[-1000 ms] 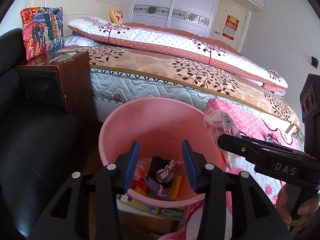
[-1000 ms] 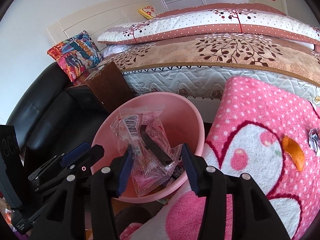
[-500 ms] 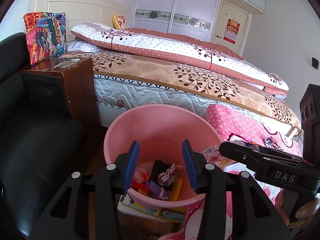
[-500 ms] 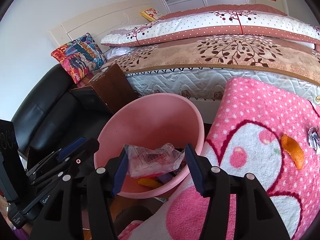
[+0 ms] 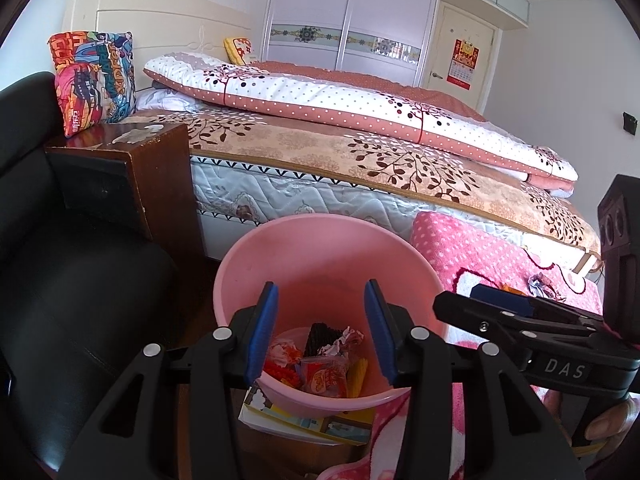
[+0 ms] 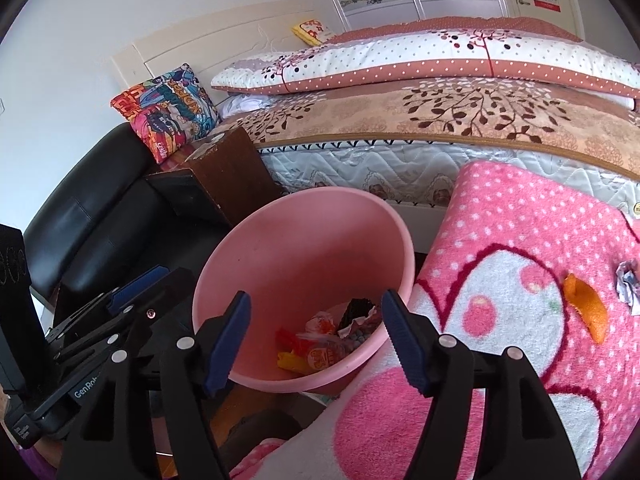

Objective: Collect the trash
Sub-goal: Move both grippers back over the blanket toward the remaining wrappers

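A pink bin (image 5: pixel 320 256) (image 6: pixel 304 248) stands on the floor between the black sofa and the pink blanket. Several bits of trash lie at its bottom, with a clear snack wrapper (image 5: pixel 324 376) (image 6: pixel 320 354) on top. My right gripper (image 6: pixel 316 336) hovers over the bin's near rim, its jaws opening with nothing between them. My left gripper (image 5: pixel 320 332) is open and empty, also over the near rim. An orange peel (image 6: pixel 588 312) and a crumpled paper (image 6: pixel 628 284) (image 5: pixel 540 282) lie on the blanket to the right.
The pink dotted blanket (image 6: pixel 520 240) covers the surface right of the bin. A bed (image 5: pixel 360 152) runs behind it. A brown wooden cabinet (image 5: pixel 152 184) and a black sofa (image 5: pixel 80 300) stand to the left. A picture book (image 5: pixel 304 420) lies under the bin's near edge.
The clear wrapper that was between my right gripper's jaws has dropped into the bin, and those jaws have spread wider. My left gripper has stayed put.
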`<state>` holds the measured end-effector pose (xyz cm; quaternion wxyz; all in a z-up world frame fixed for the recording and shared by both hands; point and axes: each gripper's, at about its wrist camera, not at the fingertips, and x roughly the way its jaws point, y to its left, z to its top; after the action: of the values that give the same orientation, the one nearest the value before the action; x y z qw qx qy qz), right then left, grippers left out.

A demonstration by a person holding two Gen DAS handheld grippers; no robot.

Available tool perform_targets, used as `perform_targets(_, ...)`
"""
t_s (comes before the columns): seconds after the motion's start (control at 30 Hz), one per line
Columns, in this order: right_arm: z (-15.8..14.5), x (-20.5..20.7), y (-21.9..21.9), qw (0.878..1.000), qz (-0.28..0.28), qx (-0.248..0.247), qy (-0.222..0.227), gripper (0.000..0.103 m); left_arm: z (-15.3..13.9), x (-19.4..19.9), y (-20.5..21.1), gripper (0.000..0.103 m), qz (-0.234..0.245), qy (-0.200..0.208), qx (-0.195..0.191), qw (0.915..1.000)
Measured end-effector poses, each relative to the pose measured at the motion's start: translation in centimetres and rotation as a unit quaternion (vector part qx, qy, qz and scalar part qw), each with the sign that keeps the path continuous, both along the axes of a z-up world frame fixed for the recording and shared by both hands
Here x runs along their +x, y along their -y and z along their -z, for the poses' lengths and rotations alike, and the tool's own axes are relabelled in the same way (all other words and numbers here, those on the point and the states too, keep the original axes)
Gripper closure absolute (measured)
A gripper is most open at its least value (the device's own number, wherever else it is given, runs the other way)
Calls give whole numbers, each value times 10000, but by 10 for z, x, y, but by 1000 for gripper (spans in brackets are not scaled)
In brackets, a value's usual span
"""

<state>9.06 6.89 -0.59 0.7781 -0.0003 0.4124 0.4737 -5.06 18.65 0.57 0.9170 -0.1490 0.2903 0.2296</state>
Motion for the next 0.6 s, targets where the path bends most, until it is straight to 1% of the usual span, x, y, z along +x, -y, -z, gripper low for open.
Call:
perform_targets(0.17, -1, -2, 18, 9997, 168, 5, 183, 36, 2, 5, 8, 58, 120, -33, -15, 9999)
perform_targets(0.27, 1, 0, 31, 9993, 295, -21, 213, 36, 4, 11, 15, 58, 241, -79, -19, 9997)
perform_targets(0.37, 5, 3, 49, 9987, 476, -49, 187, 36, 5, 17, 23, 58, 365, -121, 19, 9993)
perform_targets(0.5, 11, 12, 80, 9967, 785, -109, 154, 36, 8, 26, 35, 58, 550, -158, -15, 9984)
perform_targets(0.6, 17, 18, 105, 9945, 1021, -158, 148, 37, 9, 34, 47, 58, 687, -195, 27, 9974)
